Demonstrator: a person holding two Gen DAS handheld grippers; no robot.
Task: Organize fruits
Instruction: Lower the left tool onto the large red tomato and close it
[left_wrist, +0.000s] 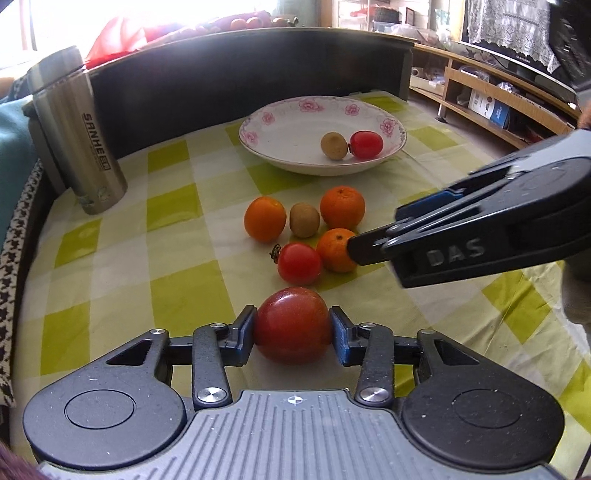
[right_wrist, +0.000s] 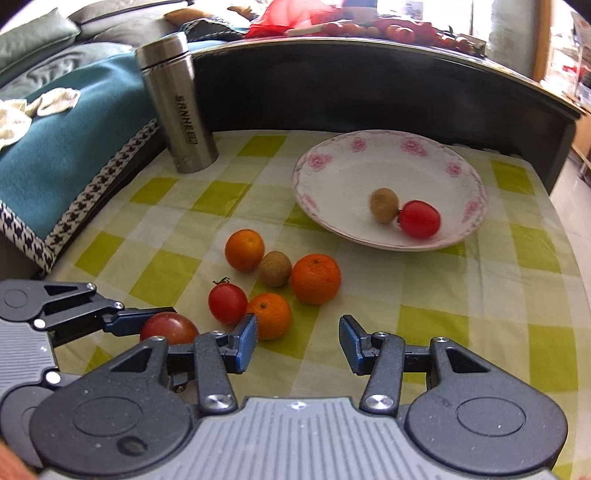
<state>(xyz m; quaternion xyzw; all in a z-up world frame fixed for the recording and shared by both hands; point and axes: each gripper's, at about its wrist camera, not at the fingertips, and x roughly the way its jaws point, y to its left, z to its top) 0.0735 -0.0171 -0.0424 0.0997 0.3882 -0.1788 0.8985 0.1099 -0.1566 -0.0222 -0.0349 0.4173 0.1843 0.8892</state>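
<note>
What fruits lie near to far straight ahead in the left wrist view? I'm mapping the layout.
Large tomato between the left gripper's fingers → small tomato → kiwi → plate.

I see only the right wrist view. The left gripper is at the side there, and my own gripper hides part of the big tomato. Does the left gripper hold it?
Observer: Yes. In the left wrist view, both pads of the left gripper press the sides of the big tomato.
Operator: And my right gripper, seen from outside?
Observer: Its fingertip overlaps the nearest orange; contact is unclear.
</note>
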